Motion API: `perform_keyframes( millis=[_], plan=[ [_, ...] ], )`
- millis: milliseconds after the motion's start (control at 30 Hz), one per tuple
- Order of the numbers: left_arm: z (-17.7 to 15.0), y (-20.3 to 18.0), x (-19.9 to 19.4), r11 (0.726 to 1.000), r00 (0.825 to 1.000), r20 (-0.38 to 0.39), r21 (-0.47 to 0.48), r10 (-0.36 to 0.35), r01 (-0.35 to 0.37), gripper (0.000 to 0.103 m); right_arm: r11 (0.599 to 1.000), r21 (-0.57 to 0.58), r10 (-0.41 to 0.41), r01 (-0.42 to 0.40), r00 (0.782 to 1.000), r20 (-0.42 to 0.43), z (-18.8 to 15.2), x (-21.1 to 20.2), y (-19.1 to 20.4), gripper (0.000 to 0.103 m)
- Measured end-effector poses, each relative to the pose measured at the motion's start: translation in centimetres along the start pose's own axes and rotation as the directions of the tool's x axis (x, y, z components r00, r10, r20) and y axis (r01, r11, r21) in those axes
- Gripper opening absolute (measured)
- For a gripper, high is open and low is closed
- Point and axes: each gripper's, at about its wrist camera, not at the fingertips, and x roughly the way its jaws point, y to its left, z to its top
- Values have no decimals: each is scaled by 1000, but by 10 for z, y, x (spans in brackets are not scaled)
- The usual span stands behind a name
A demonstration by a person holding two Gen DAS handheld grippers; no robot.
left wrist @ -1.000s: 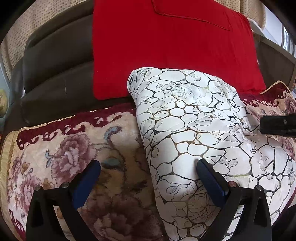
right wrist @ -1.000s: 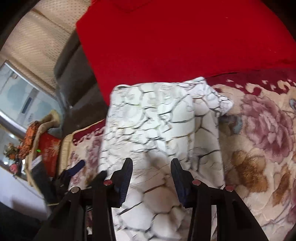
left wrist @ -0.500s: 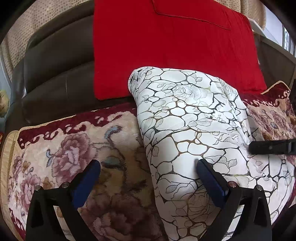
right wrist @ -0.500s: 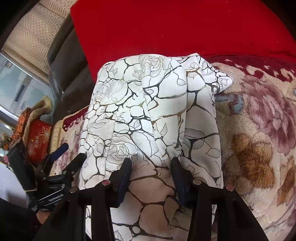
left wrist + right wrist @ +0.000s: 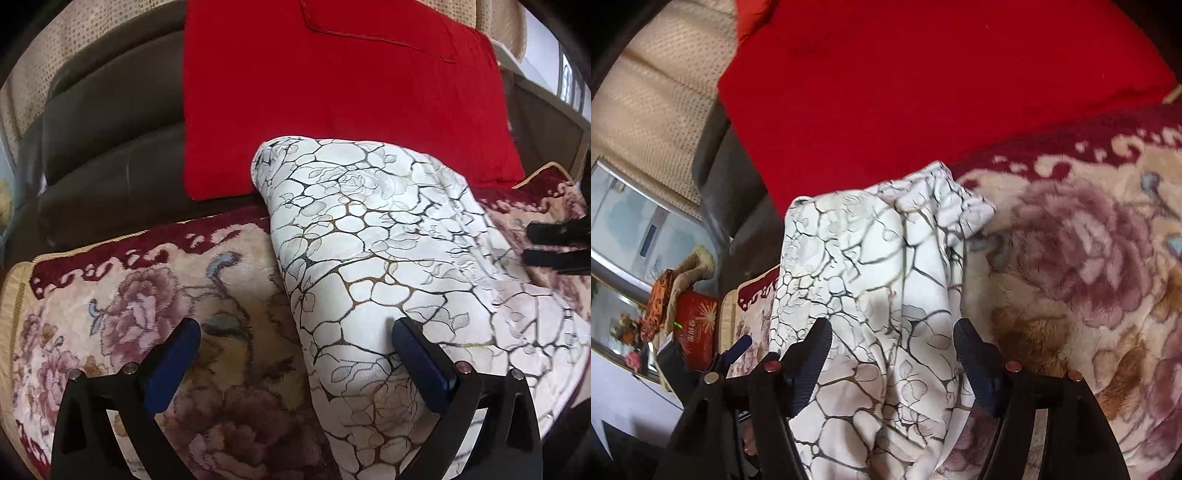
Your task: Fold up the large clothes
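Running off-frame below, patterned garment (image 5: 369,258).

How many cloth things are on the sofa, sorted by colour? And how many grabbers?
Red cloth: 1
White crackle-print garment: 1
Flowery blanket: 1
Grabbers: 2, left gripper and right gripper
Total: 5
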Motion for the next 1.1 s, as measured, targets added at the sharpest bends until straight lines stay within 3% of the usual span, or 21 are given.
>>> perform_keyframes(
  millis=[133, 267, 367, 467, 500, 600, 667, 733, 800, 867, 1000, 1100],
  plan=[
    [0, 15, -4, 993, 994, -19, -37, -108, 108, 103, 1000, 6, 26, -26, 1000, -7, 4, 6, -4, 72],
    [-3, 32, -5, 967, 970, -20, -90, -243, 240, 103, 998, 20, 52, -53, 998, 20, 3, 4, -7, 82],
    [-3, 33, -5, 950, 955, -12, -104, -296, 294, 103, 998, 39, 39, -40, 999, 21, 3, -8, -23, 82],
    [-2, 19, -5, 966, 967, -16, -68, -253, 251, 103, 996, 77, 46, -46, 999, -1, 2, -4, -31, 82],
    [-1, 12, -5, 975, 975, -18, -39, -221, 221, 103, 997, 69, 42, -44, 999, 26, 2, -9, -30, 82],
    [-1, 1, -5, 989, 989, -11, 20, -147, 148, 103, 991, -52, 128, -123, 987, 98, -2, -27, -8, 82],
    [-1, -3, -7, 991, 992, 1, 40, -124, 124, 103, 982, -126, 147, -141, 989, 34, -6, -24, 7, 79],
    [0, -4, -9, 992, 994, 10, 49, -113, 112, 103, 973, -163, 158, -167, 985, -62, -13, -13, 16, 68],
    [0, -3, -9, 993, 994, 10, 49, -110, 109, 103, 975, -168, 119, -144, 981, -153, -18, 2, 16, 64],
    [0, -4, -8, 993, 995, 9, 57, -103, 103, 103, 981, -180, 28, -69, 974, -223, -25, 20, 10, 62],
    [-1, -6, -7, 994, 996, 11, 68, -86, 85, 103, 976, -216, -35, -14, 974, -224, -32, 30, 12, 62],
    [-1, -5, -8, 994, 996, 10, 59, -89, 88, 103, 977, -211, -29, -19, 974, -225, -33, 27, 11, 62]
  ],
)
